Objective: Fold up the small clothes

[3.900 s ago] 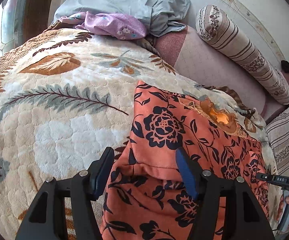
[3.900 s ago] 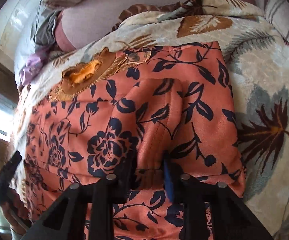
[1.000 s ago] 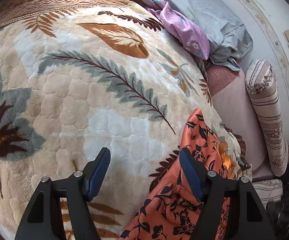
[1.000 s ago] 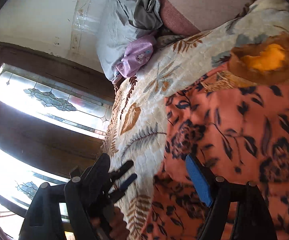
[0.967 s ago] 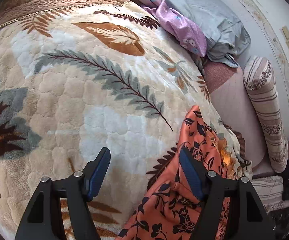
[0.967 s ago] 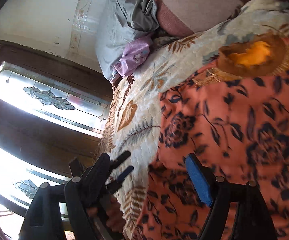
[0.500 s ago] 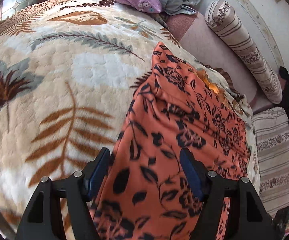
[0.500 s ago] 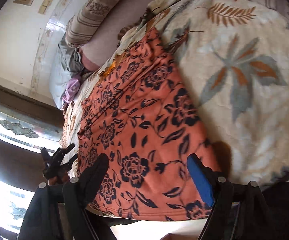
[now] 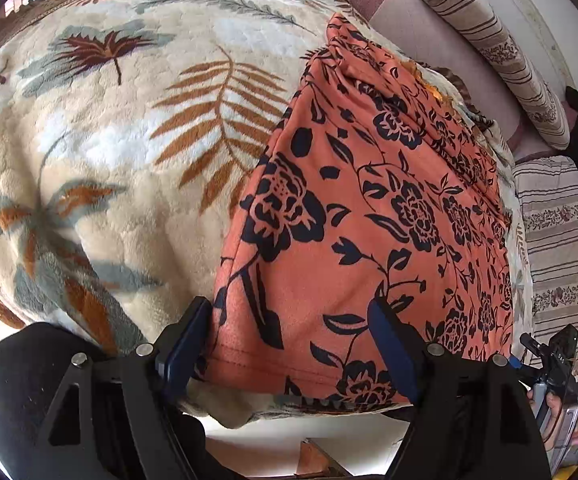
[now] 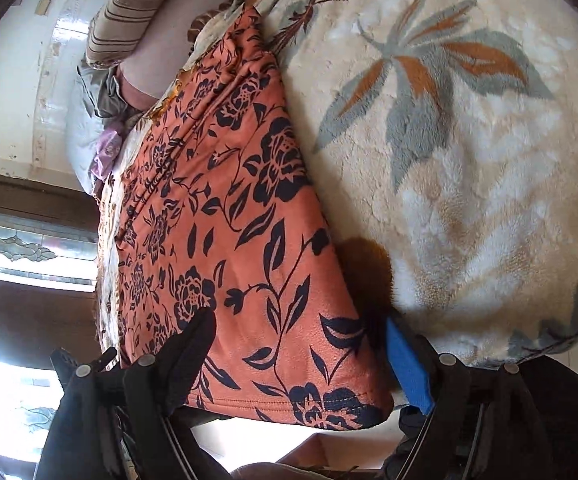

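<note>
An orange garment with a dark floral print (image 9: pixel 361 216) lies flat on the cream leaf-patterned blanket (image 9: pixel 101 152), its hem at the bed's near edge. My left gripper (image 9: pixel 293 340) is open and astride the hem's left corner, holding nothing. In the right wrist view the same garment (image 10: pixel 229 216) runs away from me, and my right gripper (image 10: pixel 301 356) is open over its hem near the right corner. The right gripper also shows at the lower right of the left wrist view (image 9: pixel 549 364).
A striped bolster (image 9: pixel 493 44) and a striped cushion (image 9: pixel 561 240) lie at the far right. Grey bedding and a purple cloth (image 10: pixel 105 148) sit at the head of the bed. The bed's edge and the floor (image 9: pixel 273 440) are just below the grippers. A window (image 10: pixel 17 248) is at left.
Both grippers have pulled back from the middle of the bed to its near edge. The garment now lies spread flat, and each gripper stands open at a hem corner.
</note>
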### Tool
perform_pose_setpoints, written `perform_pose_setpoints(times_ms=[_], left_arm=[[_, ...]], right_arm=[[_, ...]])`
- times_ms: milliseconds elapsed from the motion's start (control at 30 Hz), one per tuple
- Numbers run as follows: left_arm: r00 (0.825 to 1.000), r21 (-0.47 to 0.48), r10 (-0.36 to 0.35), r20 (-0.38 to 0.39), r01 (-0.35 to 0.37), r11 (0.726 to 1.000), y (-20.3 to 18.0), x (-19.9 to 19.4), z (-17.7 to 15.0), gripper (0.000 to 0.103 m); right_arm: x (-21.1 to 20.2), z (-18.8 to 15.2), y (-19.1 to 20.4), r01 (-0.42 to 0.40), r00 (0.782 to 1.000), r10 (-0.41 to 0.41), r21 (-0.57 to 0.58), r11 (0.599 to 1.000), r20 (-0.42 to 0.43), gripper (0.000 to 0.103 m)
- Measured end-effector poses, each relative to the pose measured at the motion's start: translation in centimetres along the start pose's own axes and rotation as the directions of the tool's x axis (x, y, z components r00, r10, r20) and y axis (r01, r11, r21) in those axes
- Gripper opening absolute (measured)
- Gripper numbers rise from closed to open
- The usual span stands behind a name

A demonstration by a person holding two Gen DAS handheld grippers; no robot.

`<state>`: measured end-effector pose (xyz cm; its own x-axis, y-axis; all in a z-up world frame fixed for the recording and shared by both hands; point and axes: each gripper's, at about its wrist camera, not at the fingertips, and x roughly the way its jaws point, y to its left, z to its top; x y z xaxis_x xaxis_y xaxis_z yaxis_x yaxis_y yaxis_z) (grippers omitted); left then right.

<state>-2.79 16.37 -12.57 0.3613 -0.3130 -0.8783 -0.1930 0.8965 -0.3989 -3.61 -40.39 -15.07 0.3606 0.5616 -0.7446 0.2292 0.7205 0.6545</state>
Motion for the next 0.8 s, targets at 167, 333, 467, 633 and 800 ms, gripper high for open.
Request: perform_pose_setpoints(times_ms=[167, 333, 467, 633, 800], left_arm=[[0.999, 0.045, 0.037, -0.017, -0.036, 0.998, -1.0, 0.2, -0.6, 0.08], [0.996, 0.045, 0.079, -0.052, -0.076, 0.996, -0.6, 1.4, 0.0, 0.072], [0.99, 0.035, 0.13, -0.053, -0.128, 0.991, 0.5, 1.0, 0.2, 0.028], [0.997, -0.006, 0.06, -0.058, -0.06, 0.998, 1.9, 0.0, 0.4, 0.008], [0.999, 0.055, 0.003, 0.053, -0.006, 0.998, 0.1, -3.5, 0.3, 0.008]], right_arm=[[0.2, -0.7, 0.6, 0.015, 1.0, -0.016, -0.035, 0.999, -0.014, 0.076], [0.5, -0.6, 0.5, 0.043, 0.999, -0.044, -0.041, 0.998, -0.017, 0.066], [0.5, -0.7, 0.3, 0.07, 0.997, -0.07, -0.04, 0.997, -0.014, 0.057], [0.6, -0.7, 0.2, 0.094, 0.995, -0.096, -0.051, 0.994, -0.037, 0.013], [-1.1, -0.8, 0.9, -0.058, 0.998, 0.057, -0.011, 0.998, -0.006, 0.01]])
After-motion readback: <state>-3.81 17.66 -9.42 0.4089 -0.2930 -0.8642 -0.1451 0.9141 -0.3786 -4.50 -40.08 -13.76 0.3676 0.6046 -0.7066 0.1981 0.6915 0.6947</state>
